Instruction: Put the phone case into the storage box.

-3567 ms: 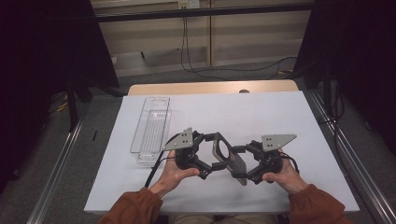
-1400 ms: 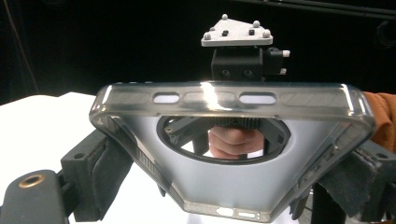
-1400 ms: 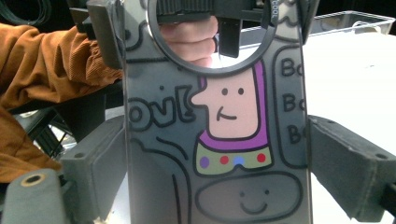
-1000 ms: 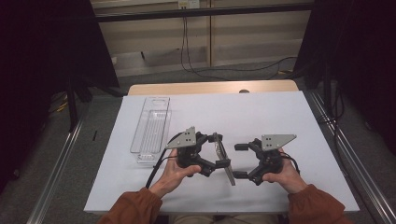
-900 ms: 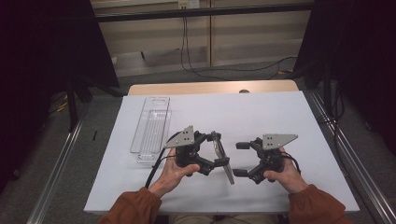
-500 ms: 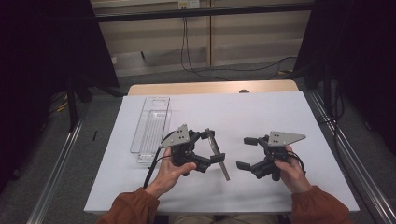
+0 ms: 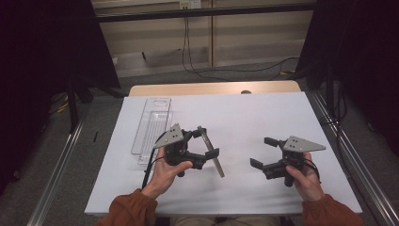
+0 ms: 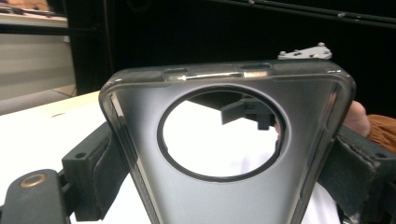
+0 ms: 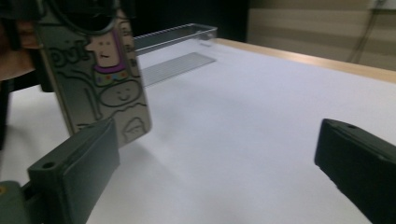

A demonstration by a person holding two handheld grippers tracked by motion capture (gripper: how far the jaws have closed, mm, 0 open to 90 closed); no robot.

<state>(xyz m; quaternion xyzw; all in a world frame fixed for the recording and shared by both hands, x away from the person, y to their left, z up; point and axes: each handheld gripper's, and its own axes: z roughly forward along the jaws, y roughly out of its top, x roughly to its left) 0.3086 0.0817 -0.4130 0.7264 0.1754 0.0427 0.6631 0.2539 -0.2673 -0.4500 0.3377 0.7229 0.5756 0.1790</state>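
Clear plastic tray [image 7: 151, 126] lies empty; left tongs [image 7: 206, 148] clamp phone case [image 7: 211, 151]; right tongs [image 7: 261, 152] gape.

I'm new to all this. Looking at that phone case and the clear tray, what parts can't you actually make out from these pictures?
- Phone case, left gripper view: its lower end is cut off by the bottom edge.
- Same case's drawings, right gripper view: the top is cut off by the frame and the lettering is blurred.
- In the high view the case shows edge-on, faces hidden.
- Clear tray, high view: too small and see-through to tell its contents; its near end sits behind the left tongs.
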